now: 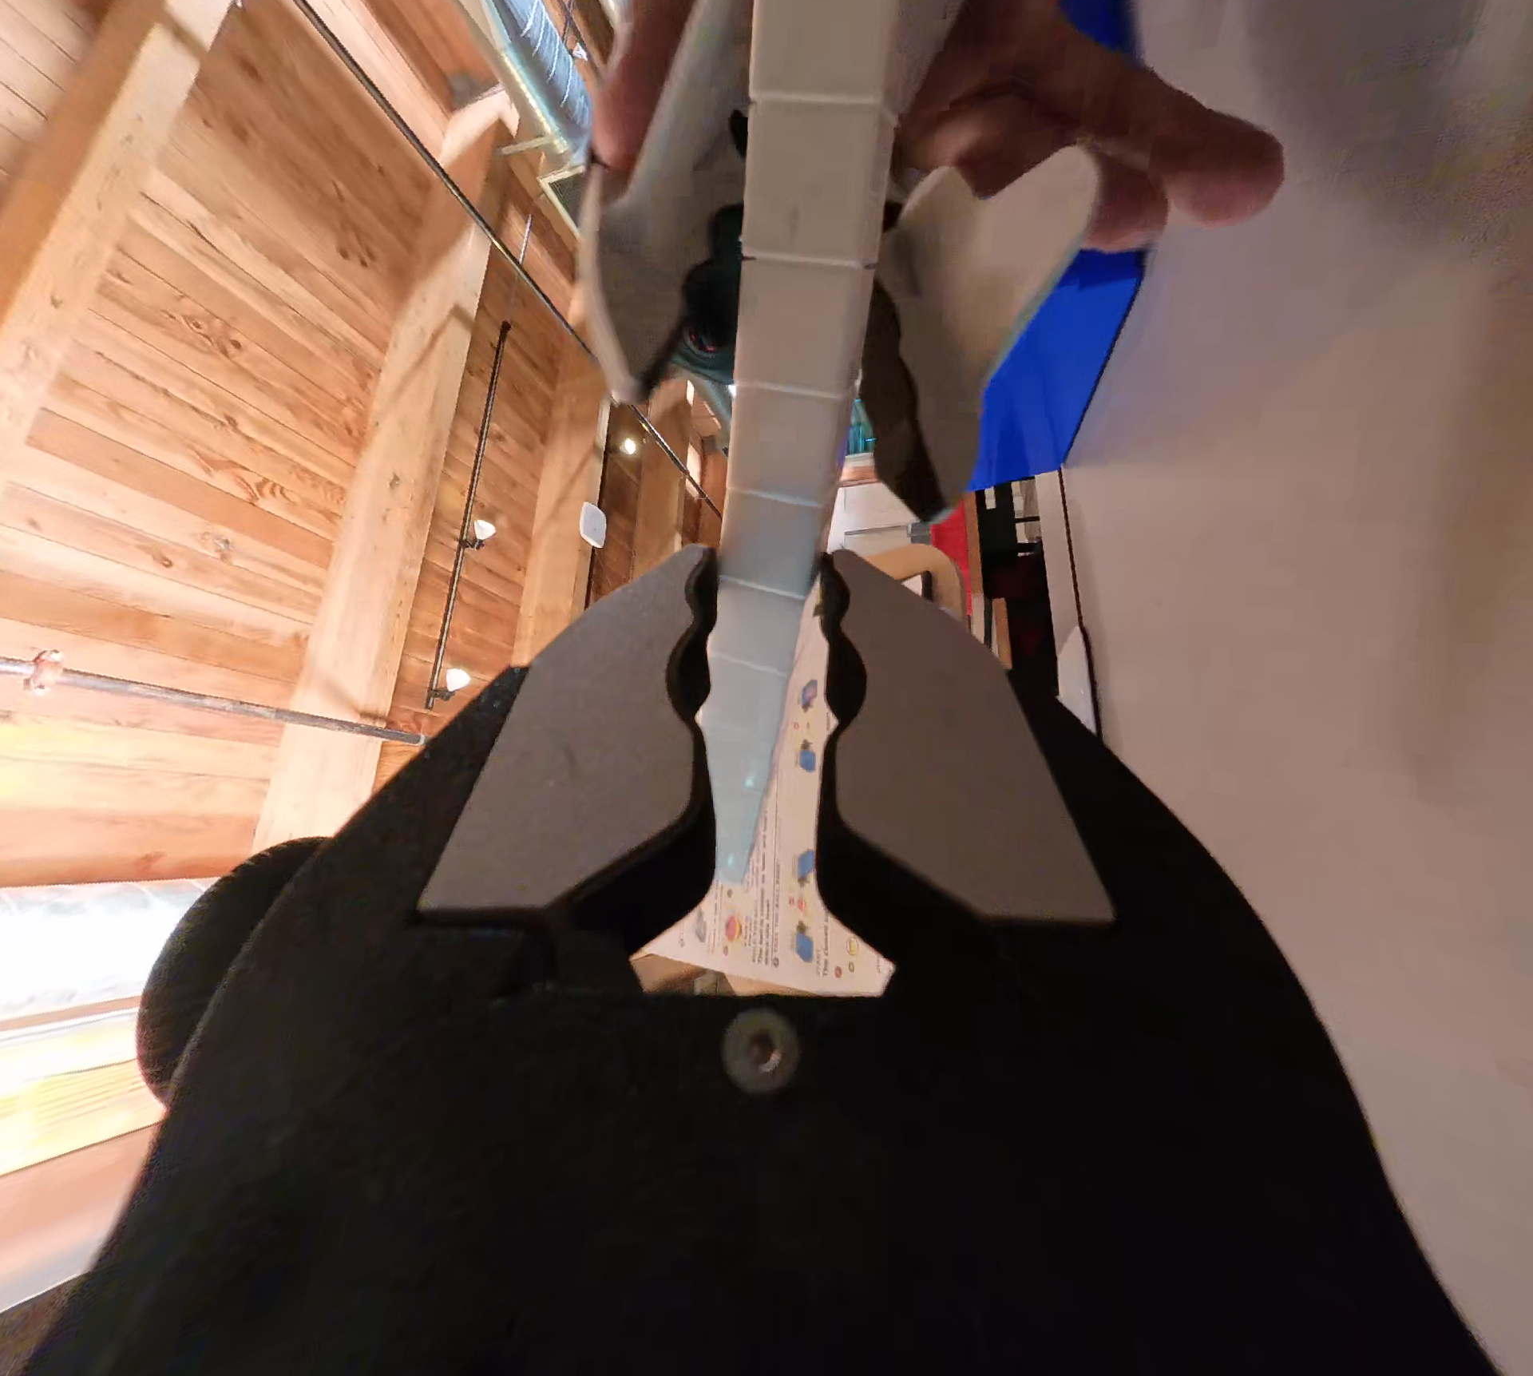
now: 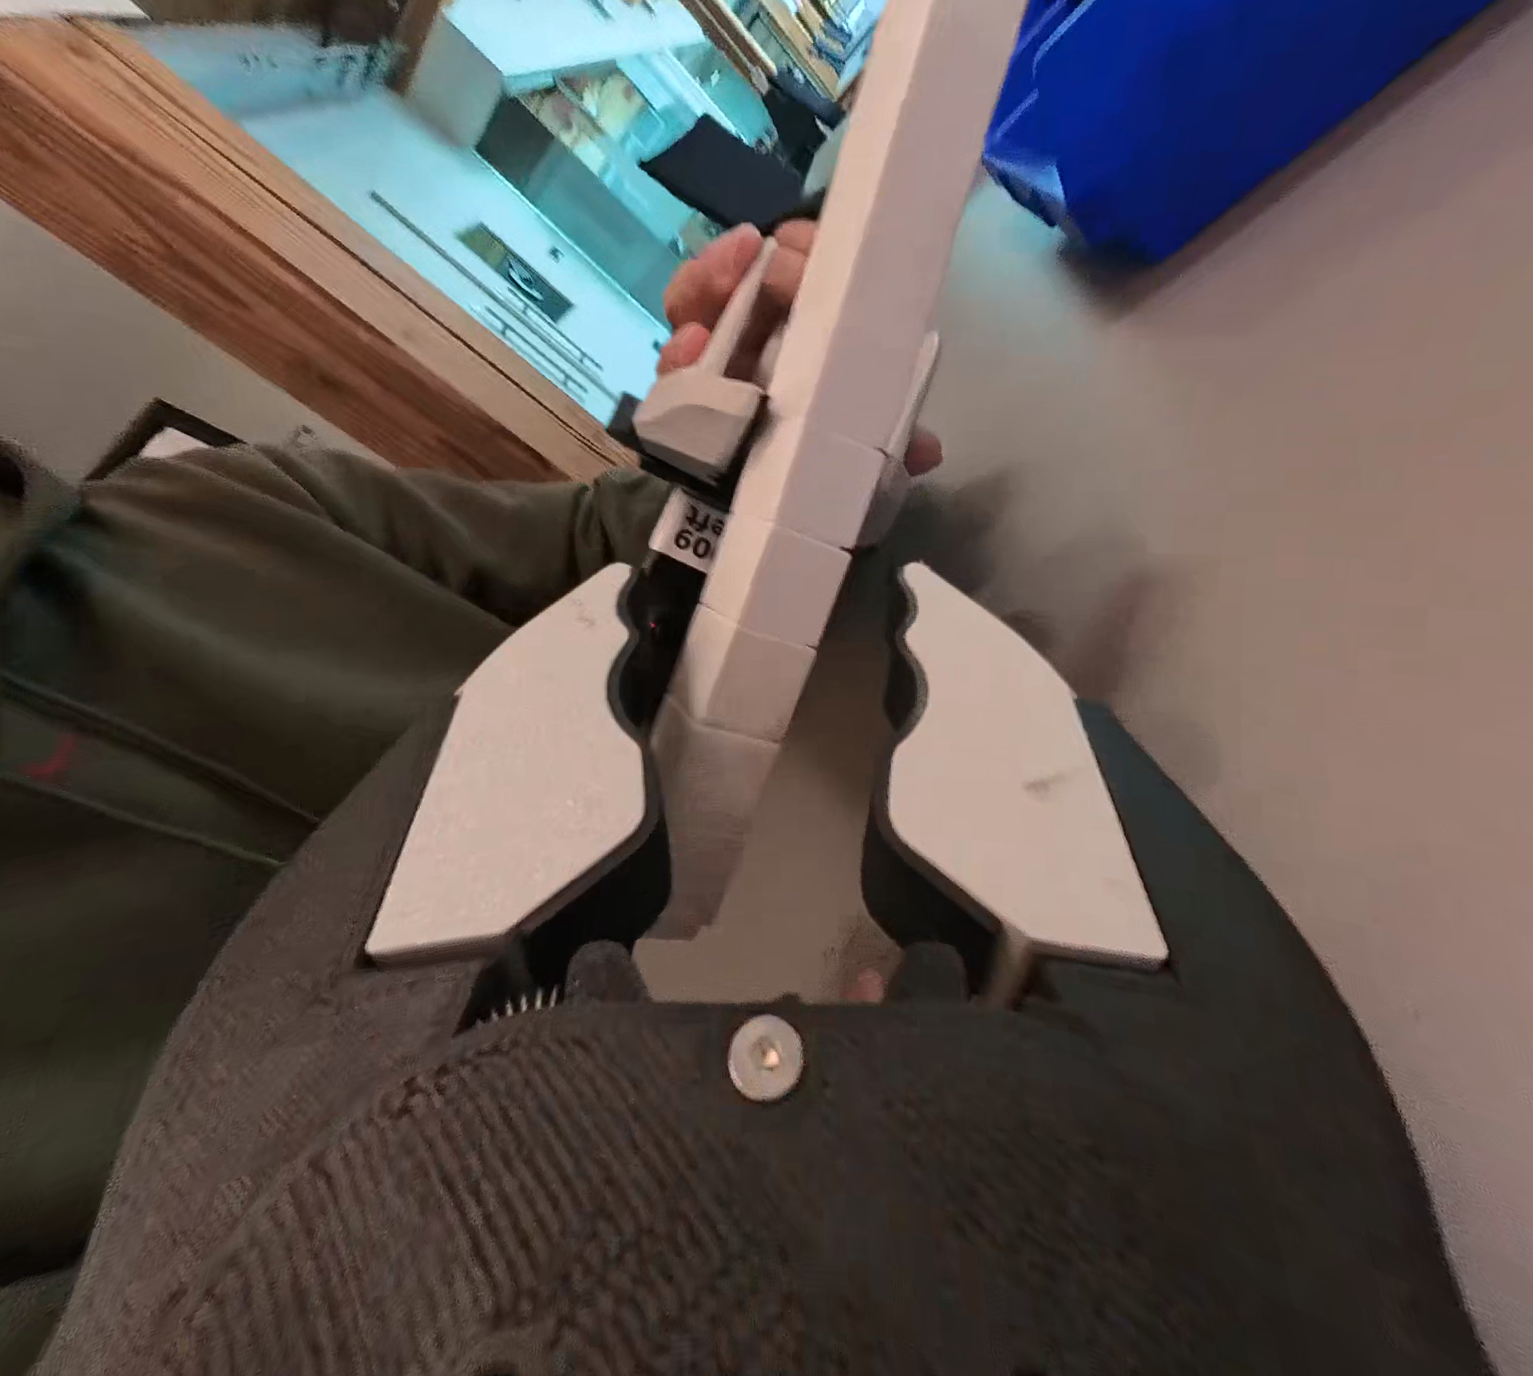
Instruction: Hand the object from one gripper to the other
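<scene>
left wrist view: left gripper (image 1: 767, 573) jaws pinch the white segmented bar (image 1: 809, 307); right gripper (image 2: 763, 589) jaws gape around it.

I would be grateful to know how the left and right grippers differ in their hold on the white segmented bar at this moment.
The left gripper is shut on the white segmented bar; the right gripper stands open around it, gaps on both sides. In its own view the left gripper's fingers look dark grey, the right's fingers pale. Both straddle the same bar.
</scene>
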A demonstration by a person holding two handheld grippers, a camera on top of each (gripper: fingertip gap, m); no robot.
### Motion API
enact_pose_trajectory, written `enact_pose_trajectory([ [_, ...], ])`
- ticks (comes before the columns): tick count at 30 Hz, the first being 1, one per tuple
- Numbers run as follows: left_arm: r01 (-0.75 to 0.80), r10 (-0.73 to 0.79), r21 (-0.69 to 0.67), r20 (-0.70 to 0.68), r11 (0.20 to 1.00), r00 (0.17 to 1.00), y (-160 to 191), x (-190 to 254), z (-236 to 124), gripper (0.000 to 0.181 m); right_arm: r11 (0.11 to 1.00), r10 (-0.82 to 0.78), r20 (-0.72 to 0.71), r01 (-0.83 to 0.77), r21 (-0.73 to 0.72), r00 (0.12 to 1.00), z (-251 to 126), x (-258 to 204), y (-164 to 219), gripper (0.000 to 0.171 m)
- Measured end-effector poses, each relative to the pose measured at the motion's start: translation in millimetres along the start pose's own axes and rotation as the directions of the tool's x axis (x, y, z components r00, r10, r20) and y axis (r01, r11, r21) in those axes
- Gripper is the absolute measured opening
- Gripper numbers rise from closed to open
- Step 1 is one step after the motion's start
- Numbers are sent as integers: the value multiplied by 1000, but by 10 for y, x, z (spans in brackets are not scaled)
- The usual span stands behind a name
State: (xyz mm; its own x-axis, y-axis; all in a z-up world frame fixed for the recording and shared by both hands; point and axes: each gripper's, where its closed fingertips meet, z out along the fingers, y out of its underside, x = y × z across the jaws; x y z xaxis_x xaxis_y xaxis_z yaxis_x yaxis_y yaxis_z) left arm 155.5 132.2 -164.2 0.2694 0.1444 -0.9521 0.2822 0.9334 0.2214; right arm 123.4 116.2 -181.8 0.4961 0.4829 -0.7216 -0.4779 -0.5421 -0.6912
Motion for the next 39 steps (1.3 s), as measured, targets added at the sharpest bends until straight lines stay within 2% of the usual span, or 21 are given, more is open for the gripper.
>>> enact_pose_trajectory([
  [1,4,-4,-6,7,1000,1000,11,-19,2,23,1000,1,2,-1,-14,1000,27,11,25,47],
  [2,5,-5,-12,10,1000,1000,27,-29,3,23,1000,-1,31,2,-17,1000,45,-18,30,32],
  [4,27,-27,-21,8,999,1000,56,-29,2,23,1000,1,37,-1,-9,999,61,-4,11,30],
  [8,121,-122,-69,-17,990,992,163,21,10,28,997,-70,-45,71,34,997,47,109,-95,25],
  [11,328,-329,-106,4,939,944,289,9,0,46,984,-139,-141,153,91,980,-33,204,-234,23],
  [13,552,-551,-109,40,827,833,395,0,-18,54,973,-175,-233,204,105,957,-108,291,-311,23],
  [15,740,-737,-95,69,666,672,532,-2,-46,58,950,-268,-368,309,56,891,-197,419,-357,23],
  [16,832,-831,-81,57,549,554,586,17,-55,58,927,-336,-437,375,2,834,-243,481,-365,23],
  [17,914,-914,-67,46,400,403,643,37,-63,59,894,-417,-487,443,-68,767,-280,521,-369,23],
  [19,997,-998,-61,16,53,54,748,101,-76,61,788,-583,-558,577,-214,590,-341,561,-403,23],
  [21,952,-954,-88,-44,-292,-296,804,174,-73,76,671,-710,-557,652,-352,429,-356,565,-403,23],
  [22,899,-895,-99,-97,-427,-436,801,174,-76,80,619,-754,-547,673,-404,364,-352,568,-401,23],
  [23,843,-830,-117,-152,-524,-537,787,174,-86,79,566,-791,-533,690,-451,301,-349,573,-401,23],
  [24,800,-777,-142,-191,-583,-600,775,173,-99,78,501,-830,-510,705,-502,227,-348,575,-397,23],
  [26,753,-696,-182,-293,-632,-655,688,86,-145,76,356,-881,-472,713,-604,40,-384,585,-437,23],
  [28,735,-648,-260,-350,-627,-676,588,85,-184,69,209,-905,-403,679,-703,-138,-431,596,-466,23],
  [32,698,-608,-379,-344,-607,-715,465,214,-200,70,-5,-892,-264,594,-805,-366,-479,583,-504,22],
  [36,648,-557,-434,-334,-625,-761,390,274,-187,60,-165,-860,-125,501,-849,-495,-464,567,-500,22],
  [39,656,-564,-433,-337,-618,-754,364,285,-183,52,-232,-847,-55,461,-857,-529,-412,562,-469,22],
])
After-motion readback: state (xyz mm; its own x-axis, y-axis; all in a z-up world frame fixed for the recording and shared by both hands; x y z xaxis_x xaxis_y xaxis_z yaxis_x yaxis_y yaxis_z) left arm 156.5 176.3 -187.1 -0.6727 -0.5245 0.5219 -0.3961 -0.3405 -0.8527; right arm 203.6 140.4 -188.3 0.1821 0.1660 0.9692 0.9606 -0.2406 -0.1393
